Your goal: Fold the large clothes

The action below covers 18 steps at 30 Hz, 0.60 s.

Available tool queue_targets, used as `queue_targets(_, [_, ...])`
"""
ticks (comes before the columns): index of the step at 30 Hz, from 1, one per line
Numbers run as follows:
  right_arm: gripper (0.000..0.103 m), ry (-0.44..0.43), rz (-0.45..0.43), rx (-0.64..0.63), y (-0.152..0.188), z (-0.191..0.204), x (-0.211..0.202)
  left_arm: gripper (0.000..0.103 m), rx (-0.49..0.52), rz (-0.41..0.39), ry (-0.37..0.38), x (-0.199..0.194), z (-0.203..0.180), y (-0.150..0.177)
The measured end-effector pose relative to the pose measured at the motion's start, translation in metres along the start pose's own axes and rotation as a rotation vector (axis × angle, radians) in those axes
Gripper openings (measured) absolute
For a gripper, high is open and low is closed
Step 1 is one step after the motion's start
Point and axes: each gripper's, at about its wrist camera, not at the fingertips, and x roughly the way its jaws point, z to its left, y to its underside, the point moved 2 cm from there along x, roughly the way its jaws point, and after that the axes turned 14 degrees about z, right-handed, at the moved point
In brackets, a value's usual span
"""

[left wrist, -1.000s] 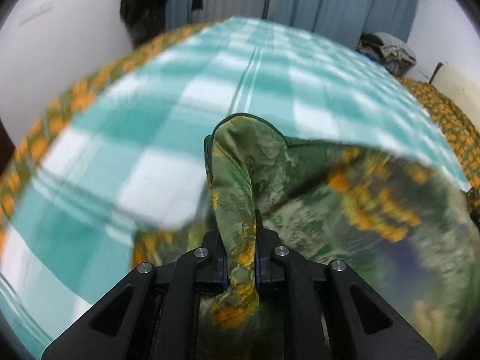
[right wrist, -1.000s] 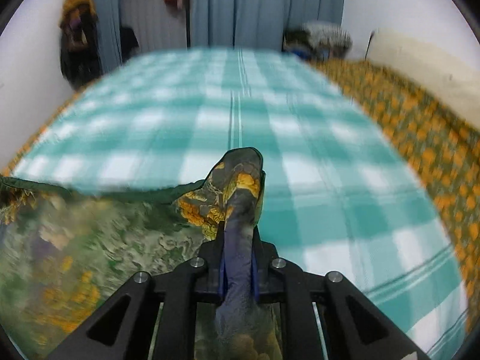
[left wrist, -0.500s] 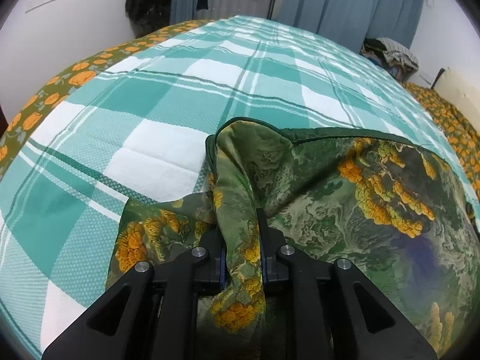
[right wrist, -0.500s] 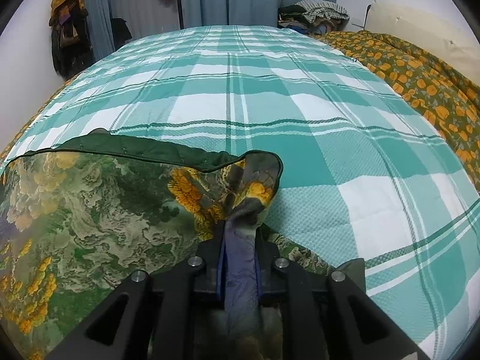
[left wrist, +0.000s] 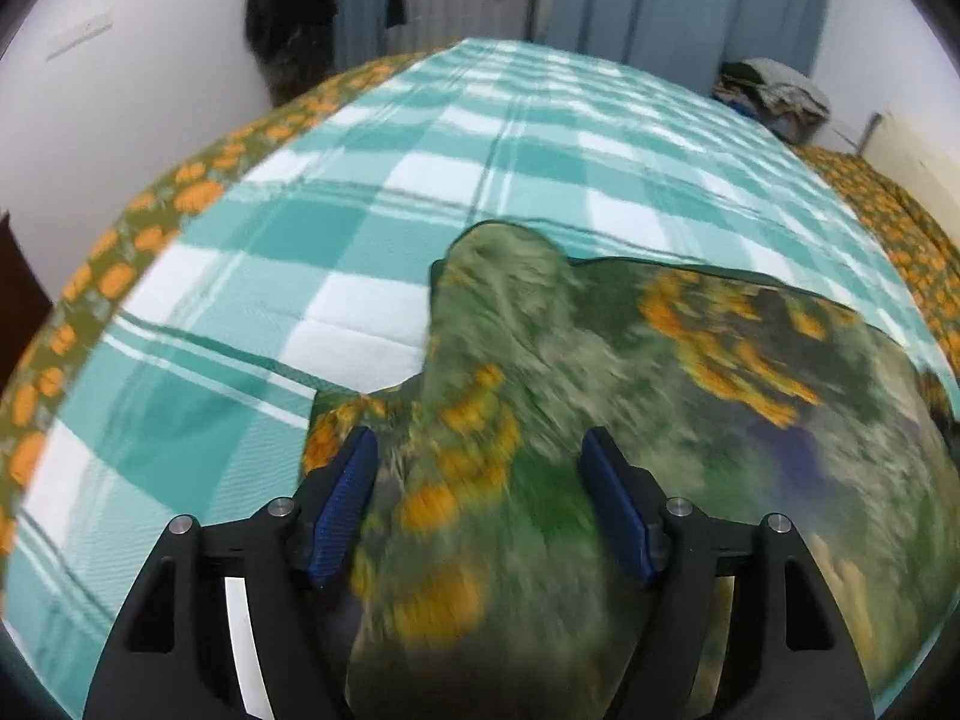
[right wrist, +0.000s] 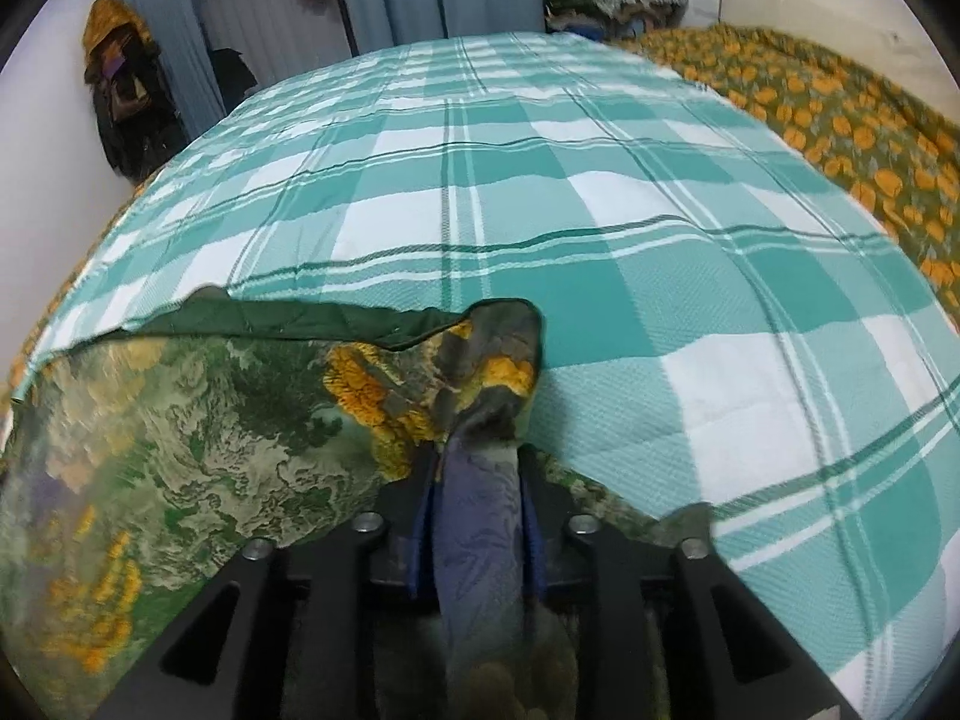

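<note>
Teal-and-white checked bedding (right wrist: 600, 228) was spread across the bed, with an orange-flowered cover (right wrist: 840, 120) along its edge, blue curtains (left wrist: 690, 0) behind and a pile of clothes (left wrist: 774, 90) at the far corner. On this bedding the green garment printed with orange flowers (left wrist: 720, 390) was laid, its dark hemmed edge (right wrist: 288, 324) running across the right wrist view.

Both tools were pitched steeply downward over the near part of the garment. The left gripper (left wrist: 480, 516) was seen with its jaws standing well apart; a raised fold of the cloth sat between the blue pads (left wrist: 345, 510) but was not pressed by them. The jaws had just been opening. A second before, that same fold had been pinched tightly between them.

The right gripper (right wrist: 477, 516) was seen with its jaws only narrowly parted, a bluish bunched corner of the garment (right wrist: 480, 516) filling the gap and apparently still touched on both sides. These jaws had also just been opening, having been clamped hard on the corner in the earlier frames.
</note>
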Motion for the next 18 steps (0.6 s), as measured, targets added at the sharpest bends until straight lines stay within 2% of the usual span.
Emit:
queue_targets(1, [0.060, 0.004, -0.030, 0.008, 0.000, -0.004, -0.016, 0.073, 0.020, -0.010, 0.010, -0.013, -0.004, 0.003])
queue_targets(2, [0.062, 0.002, -0.062, 0.005, 0.001, -0.005, -0.028, 0.075, 0.030, -0.022, 0.023, -0.022, -0.007, 0.004])
queue_targets(6, [0.062, -0.023, -0.171, -0.076, 0.012, 0.006, -0.081, 0.083, 0.076, -0.084, 0.086, -0.050, -0.032, 0.005])
queue_targets(8, [0.062, -0.087, -0.190, -0.144, 0.026, 0.022, -0.097, 0.086, 0.119, -0.084, 0.107, -0.047, -0.051, 0.003])
queue_targets(11, [0.062, -0.184, -0.110, -0.216, 0.047, 0.041, -0.086, 0.086, 0.149, -0.047, 0.084, -0.024, -0.068, 0.005])
queue_targets(12, [0.062, -0.184, -0.072, -0.229, 0.055, 0.045, -0.073, 0.086, 0.149, -0.026, 0.076, -0.016, -0.070, 0.008])
queue_targets(14, [0.062, -0.131, -0.026, -0.229, 0.067, 0.043, -0.050, 0.087, 0.154, 0.049, 0.065, 0.011, -0.069, 0.017])
queue_targets(16, [0.061, -0.149, 0.003, -0.210, 0.080, 0.034, -0.027, 0.087, 0.168, 0.045, 0.070, 0.018, -0.068, 0.024])
queue_targets(18, [0.061, -0.178, -0.016, -0.185, 0.086, 0.028, -0.020, 0.087, 0.184, 0.034, 0.049, 0.012, -0.070, 0.026])
